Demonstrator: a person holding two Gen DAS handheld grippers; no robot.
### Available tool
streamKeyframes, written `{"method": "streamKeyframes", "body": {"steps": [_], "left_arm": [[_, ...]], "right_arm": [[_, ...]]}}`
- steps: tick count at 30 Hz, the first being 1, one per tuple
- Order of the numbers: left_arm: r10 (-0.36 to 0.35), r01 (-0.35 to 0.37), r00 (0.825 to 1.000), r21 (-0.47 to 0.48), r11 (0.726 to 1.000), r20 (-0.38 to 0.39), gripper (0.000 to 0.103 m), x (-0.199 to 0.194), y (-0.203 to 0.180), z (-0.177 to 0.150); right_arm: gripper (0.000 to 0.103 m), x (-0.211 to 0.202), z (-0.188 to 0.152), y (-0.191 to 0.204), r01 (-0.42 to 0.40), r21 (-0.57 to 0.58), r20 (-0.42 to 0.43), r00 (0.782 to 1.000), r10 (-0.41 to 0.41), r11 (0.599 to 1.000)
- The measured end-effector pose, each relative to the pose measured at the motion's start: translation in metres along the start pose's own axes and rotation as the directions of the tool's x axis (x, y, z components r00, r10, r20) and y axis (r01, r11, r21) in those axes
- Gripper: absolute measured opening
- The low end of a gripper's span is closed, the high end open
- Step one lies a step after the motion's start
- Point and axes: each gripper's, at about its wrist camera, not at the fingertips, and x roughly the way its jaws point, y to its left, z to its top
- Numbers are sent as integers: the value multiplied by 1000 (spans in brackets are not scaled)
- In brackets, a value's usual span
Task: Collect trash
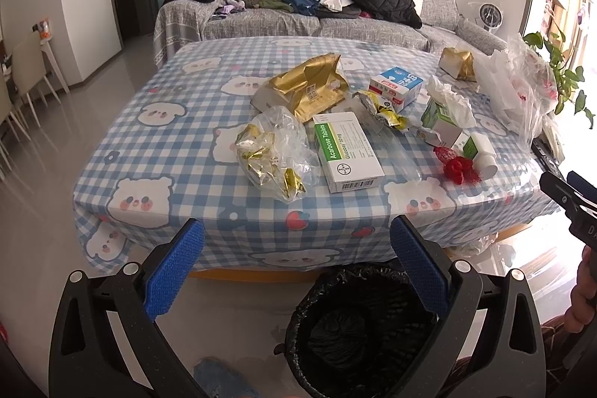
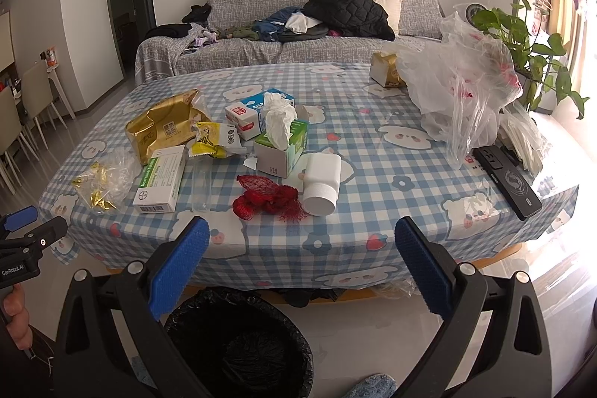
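Note:
Trash lies on a table with a blue checked cloth (image 1: 160, 152) (image 2: 391, 152): a gold foil bag (image 1: 309, 88) (image 2: 164, 127), a clear bag with gold wrappers (image 1: 272, 155) (image 2: 100, 181), a white-green tablet box (image 1: 347, 152) (image 2: 162, 183), a red net (image 1: 460, 168) (image 2: 266, 198), a white bottle (image 1: 485, 152) (image 2: 321, 183), a tissue box (image 1: 446, 114) (image 2: 281, 144) and a milk carton (image 1: 397, 86) (image 2: 246, 112). A bin with a black liner (image 1: 358, 331) (image 2: 238, 342) stands on the floor at the near edge. My left gripper (image 1: 296, 267) and right gripper (image 2: 298, 267) are open and empty above the bin.
A heap of clear plastic bags (image 2: 462, 88) and a black power strip (image 2: 507, 179) lie at the table's right side. A grey sofa (image 2: 317, 36) with clothes stands behind. A plant (image 2: 537, 51) is at right. Chairs (image 2: 33, 107) stand at left.

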Motion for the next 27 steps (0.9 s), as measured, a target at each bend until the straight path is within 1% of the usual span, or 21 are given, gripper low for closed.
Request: {"method": "streamKeyframes", "body": {"steps": [12, 20, 27], "left_arm": [[7, -7, 1000, -3, 1000, -10, 97, 5, 3, 3], [23, -23, 999, -13, 1000, -28, 97, 22, 8, 14], [39, -39, 998, -10, 999, -52, 97, 43, 10, 26]], "right_arm": [[96, 4, 5, 1, -4, -3, 0, 1000, 4, 1000], [96, 18, 23, 9, -7, -28, 13, 1000, 7, 1000], [96, 42, 42, 14, -13, -32, 10, 1000, 14, 999]]}}
